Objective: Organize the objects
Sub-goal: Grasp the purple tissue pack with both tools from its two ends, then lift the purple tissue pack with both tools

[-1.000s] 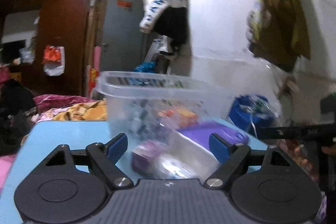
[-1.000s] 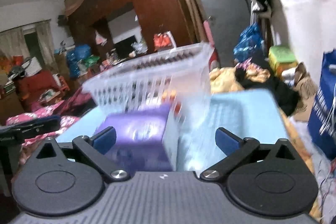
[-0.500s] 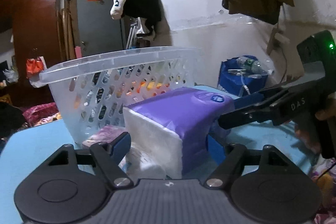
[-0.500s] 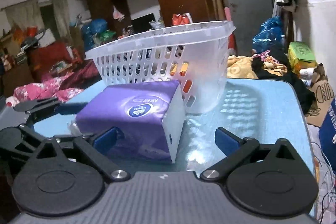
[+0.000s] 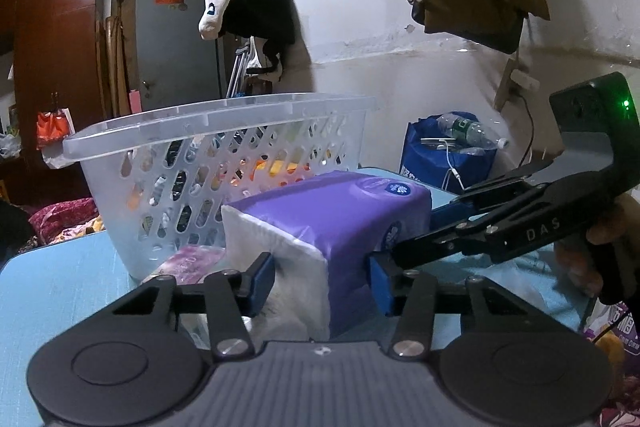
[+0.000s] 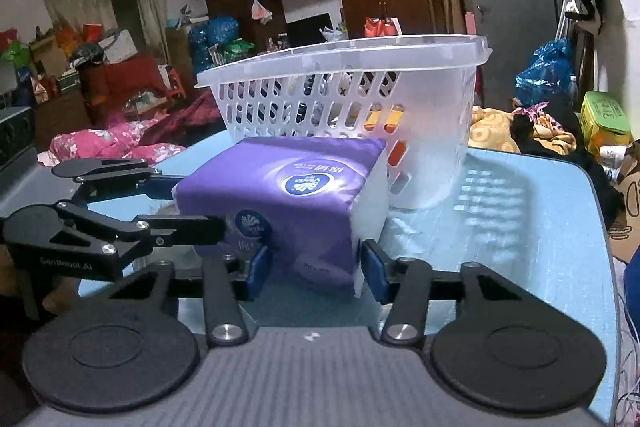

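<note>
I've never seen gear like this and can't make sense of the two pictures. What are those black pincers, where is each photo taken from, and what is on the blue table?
There is no robot here: a person holds one hand-held pincer tool in each hand, and each tool carries a wide-angle camera looking along its two fingers. One picture is from the left tool, the other from the right, so each also shows the other tool coming in from the side.

The left gripper and the right gripper are both closing from opposite ends on the same purple plastic-wrapped pack of tissues, which lies on the light blue table. The blue pads look to be at or against its sides.

Just behind the pack stands a clear plastic basket with slotted walls; some things lie inside it, too blurred to name. A smaller purple packet lies by the basket.
</note>
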